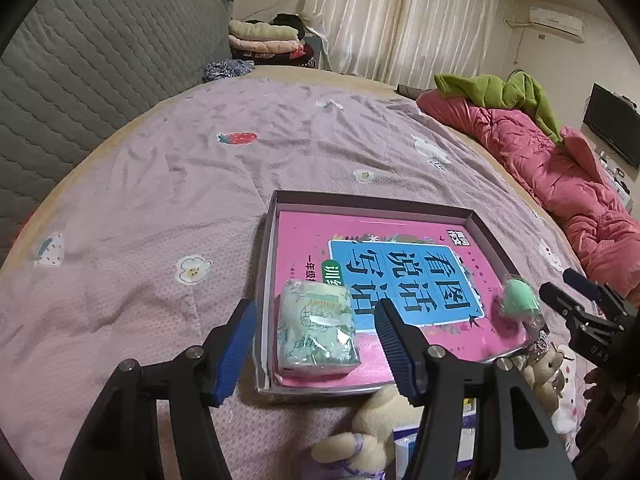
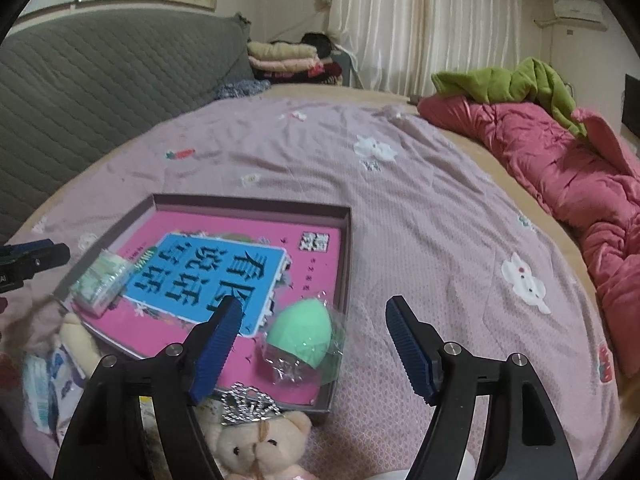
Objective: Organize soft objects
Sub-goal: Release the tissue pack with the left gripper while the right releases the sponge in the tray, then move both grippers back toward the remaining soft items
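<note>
A shallow box with a pink book in its bottom lies on the bed. A green tissue pack lies in its near left corner. A green egg-shaped sponge in clear wrap lies in its near right corner. My left gripper is open, its fingers either side of the tissue pack, just above it. My right gripper is open and empty over the sponge and the box's right wall. A crowned teddy bear and a cream plush lie before the box.
The purple sheet covers the bed. A pink quilt with a green garment lies along the right side. A grey quilted headboard stands left. Folded clothes are stacked at the back. Packets lie near the plush.
</note>
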Demonstrator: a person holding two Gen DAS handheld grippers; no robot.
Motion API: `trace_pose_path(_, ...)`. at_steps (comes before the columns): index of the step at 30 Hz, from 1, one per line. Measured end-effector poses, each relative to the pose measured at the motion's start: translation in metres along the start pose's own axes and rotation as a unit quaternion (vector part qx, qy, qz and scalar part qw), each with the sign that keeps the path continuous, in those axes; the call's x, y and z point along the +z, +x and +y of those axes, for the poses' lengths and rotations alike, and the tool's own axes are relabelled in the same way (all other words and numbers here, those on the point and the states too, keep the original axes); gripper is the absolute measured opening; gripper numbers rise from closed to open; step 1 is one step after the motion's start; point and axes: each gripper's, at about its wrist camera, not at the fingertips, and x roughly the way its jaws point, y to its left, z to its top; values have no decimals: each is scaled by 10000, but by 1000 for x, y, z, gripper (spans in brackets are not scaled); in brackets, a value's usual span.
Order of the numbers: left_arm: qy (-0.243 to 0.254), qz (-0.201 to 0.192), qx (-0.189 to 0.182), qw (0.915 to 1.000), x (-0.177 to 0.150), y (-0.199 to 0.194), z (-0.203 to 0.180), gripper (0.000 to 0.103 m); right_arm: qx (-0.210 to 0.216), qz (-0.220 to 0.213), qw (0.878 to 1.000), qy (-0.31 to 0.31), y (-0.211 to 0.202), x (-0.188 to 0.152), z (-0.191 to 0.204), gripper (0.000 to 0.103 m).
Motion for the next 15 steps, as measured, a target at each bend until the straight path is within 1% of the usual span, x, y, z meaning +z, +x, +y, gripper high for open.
trace_pose_path(4,-2,-44,28,10000,-1,-3,0,61,11,-103,9999,-3,-5,1,0,76)
trace_pose_path(6,-5,-193,134,9997,-1,-10,1,61,38,-136,9999,18,-6,1,-1,76)
trace_pose_path(8,6,-310,162,9994,-2,-17,2,62,39,-180,9998,65,-9,0,-4,76)
trace_pose_path(13,-20,-302,211,9993,-3,-22,6,62,42,-294,9994,171,-19,-1,-8,76)
trace_pose_path(15,1,-314,276,9991,-4,-24,7,62,130,-352,9991,217,-23,-1,-9,76)
